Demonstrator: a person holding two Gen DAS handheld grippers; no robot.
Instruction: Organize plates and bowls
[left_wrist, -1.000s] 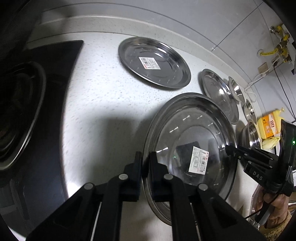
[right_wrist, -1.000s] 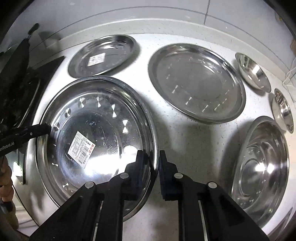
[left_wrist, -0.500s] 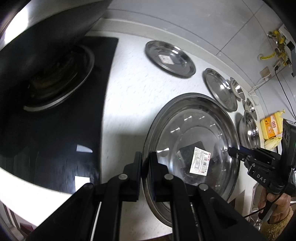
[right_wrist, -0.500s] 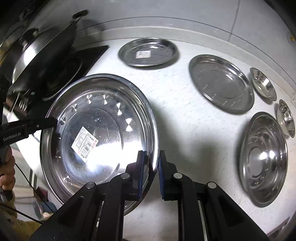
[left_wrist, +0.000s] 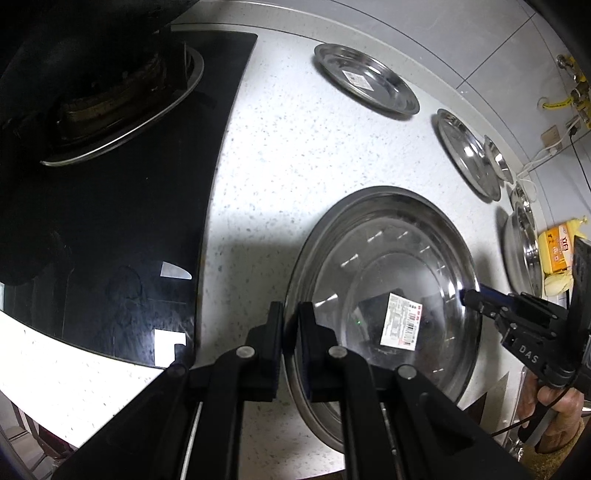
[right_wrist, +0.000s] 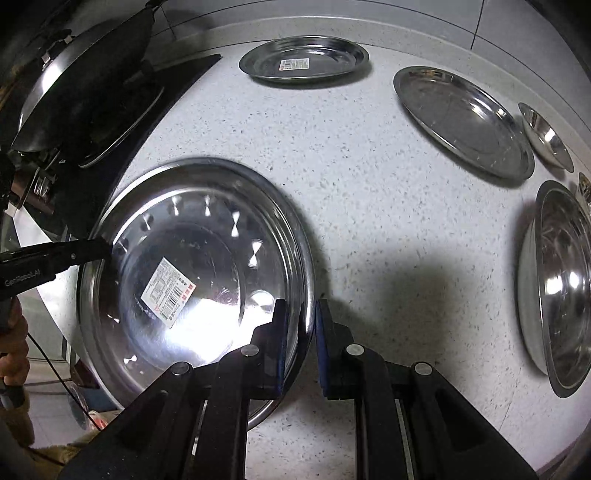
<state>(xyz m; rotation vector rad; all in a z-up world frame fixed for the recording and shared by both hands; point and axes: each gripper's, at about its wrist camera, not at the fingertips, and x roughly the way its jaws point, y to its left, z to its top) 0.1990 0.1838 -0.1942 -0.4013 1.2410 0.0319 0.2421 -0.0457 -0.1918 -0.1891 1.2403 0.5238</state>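
both claws, left gripper (left_wrist: 291, 325) and right gripper (right_wrist: 298, 325), clamped on opposite rims of big round shiny steel basin (right_wrist: 192, 273) with barcode sticker (right_wrist: 168, 291), over speckled white counter (right_wrist: 351, 177), smaller steel plate (right_wrist: 304, 61) beyond, near wall.

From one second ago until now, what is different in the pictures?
The large plate, gripped on opposite rims by the left gripper and right gripper, was carried toward the stove, away from the other dishes. Both grips stayed shut; the dishes at the back did not move.
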